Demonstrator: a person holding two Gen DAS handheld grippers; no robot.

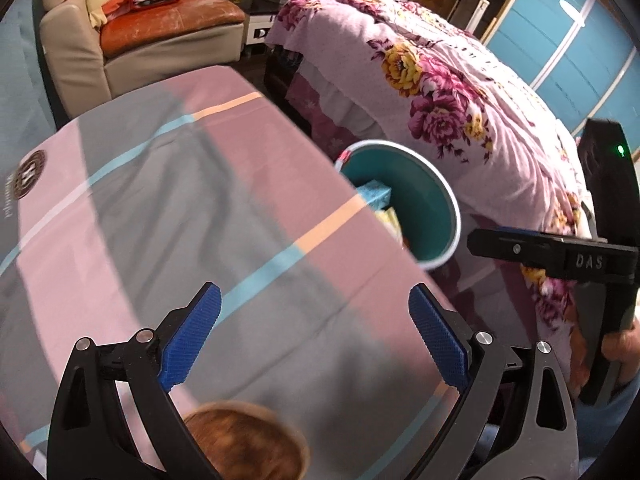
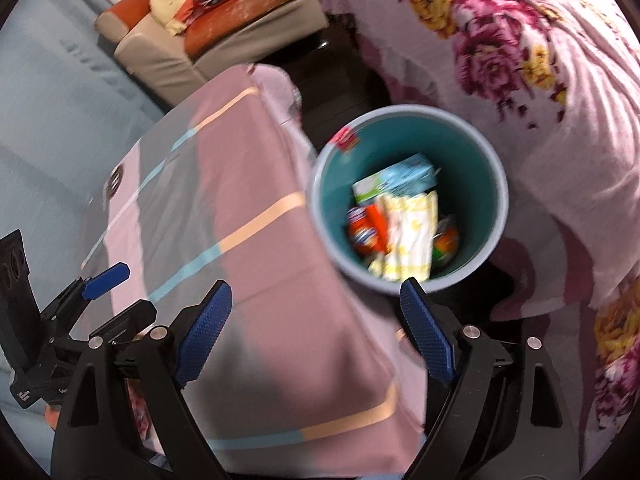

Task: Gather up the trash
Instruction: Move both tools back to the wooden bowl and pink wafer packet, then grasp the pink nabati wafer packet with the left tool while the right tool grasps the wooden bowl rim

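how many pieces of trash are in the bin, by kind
Counted in the teal bin, as far as the blur allows:
carton: 1
yellow-and-white wrapper: 1
orange packets: 2
Total: 4 pieces. Both tongs are open and empty.

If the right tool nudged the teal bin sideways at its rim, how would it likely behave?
The teal bin would probably slide or tip easily: it looks like thin plastic and holds only light packaging, such as the pale blue carton and a yellow-white wrapper. Its walls seem to taper downward, so a push at the rim may rock it. The right tool is open.
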